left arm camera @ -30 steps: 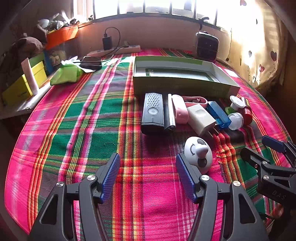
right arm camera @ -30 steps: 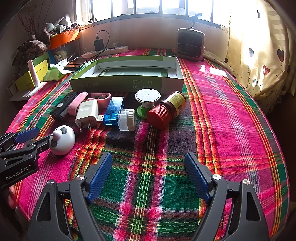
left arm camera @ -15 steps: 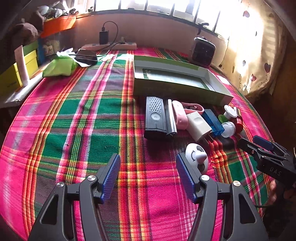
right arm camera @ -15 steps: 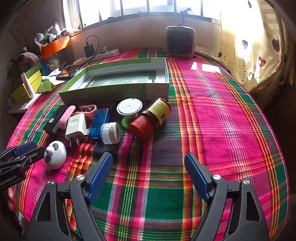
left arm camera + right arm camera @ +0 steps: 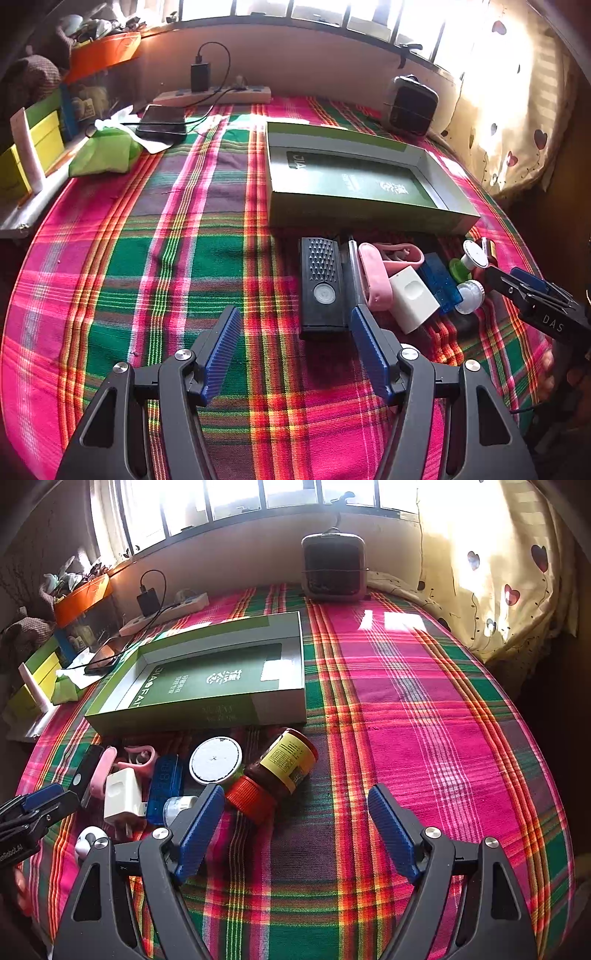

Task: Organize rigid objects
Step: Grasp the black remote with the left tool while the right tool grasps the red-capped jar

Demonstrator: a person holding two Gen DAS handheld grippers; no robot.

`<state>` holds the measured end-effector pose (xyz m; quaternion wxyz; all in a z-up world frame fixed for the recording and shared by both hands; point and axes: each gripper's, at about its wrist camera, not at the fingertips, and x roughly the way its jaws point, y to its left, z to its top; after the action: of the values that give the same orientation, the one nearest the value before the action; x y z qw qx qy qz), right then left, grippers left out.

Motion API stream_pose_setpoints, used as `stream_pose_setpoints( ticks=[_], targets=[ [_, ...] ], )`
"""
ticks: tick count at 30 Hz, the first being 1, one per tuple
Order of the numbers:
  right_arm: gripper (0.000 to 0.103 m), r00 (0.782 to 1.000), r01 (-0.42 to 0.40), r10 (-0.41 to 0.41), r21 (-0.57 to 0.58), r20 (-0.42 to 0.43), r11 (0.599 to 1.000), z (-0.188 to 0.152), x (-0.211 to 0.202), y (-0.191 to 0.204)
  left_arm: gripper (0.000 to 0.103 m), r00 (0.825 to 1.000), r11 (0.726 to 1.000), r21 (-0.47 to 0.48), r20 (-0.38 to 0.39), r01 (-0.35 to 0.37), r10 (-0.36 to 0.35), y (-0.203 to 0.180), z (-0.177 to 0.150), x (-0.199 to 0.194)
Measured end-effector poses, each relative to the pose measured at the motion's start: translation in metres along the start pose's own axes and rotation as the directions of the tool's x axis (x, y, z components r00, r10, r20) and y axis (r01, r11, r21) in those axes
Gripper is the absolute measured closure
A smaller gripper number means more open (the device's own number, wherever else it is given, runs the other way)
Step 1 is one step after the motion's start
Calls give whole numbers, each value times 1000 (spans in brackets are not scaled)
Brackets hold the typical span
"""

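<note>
**Two open grippers poised before a row of small objects and an empty box**

A table covered in a pink, green and red plaid cloth [image 5: 155,258] is seen from two wrist cameras. A shallow green box [image 5: 354,181] lies open and empty toward the window. Just in front of its near wall, a cluster of small rigid objects is laid side by side.

The left gripper [image 5: 295,350] is held with its fingers spread wide and nothing between them. A black rectangular remote [image 5: 320,288] lies just ahead and slightly right of the gap — its long axis runs away from the fingers, toward the box, with its round button at the near end. Beside it sit a slim silver pen, a pink case [image 5: 375,277] and a white plug adapter [image 5: 412,299].

The right gripper [image 5: 295,830] is likewise released and empty. A jar [image 5: 284,771] lies on its side just ahead and left of the gap, its orange lid [image 5: 251,799] pointing back toward the left finger, its base toward the box.

The left gripper seems better aligned — probably the remote goes first.
</note>
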<state>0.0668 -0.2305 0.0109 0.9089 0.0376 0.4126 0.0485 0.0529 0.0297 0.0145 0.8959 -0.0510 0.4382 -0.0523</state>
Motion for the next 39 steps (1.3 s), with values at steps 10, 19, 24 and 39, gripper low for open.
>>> stream_pose_setpoints(
  ticks=[10,19,24,39],
  targets=[
    [23,999,41,-40,36,-27,999,7,7,-21,41,998,998,39,-34,-45,46,1,13,16],
    [23,997,51,-50,23,-51,998,17,21,-25,41,997,997,36,-39,-67,68,4,24,27],
    [23,997,54,-54,5,-57,999,26,30,-25,41,995,995,52,-31,-91,92,3,29,33],
    [61,998,52,-52,-1,-42,999,29,33,-30,71,995,995,23,-11,-100,100,6,27,29]
  ],
)
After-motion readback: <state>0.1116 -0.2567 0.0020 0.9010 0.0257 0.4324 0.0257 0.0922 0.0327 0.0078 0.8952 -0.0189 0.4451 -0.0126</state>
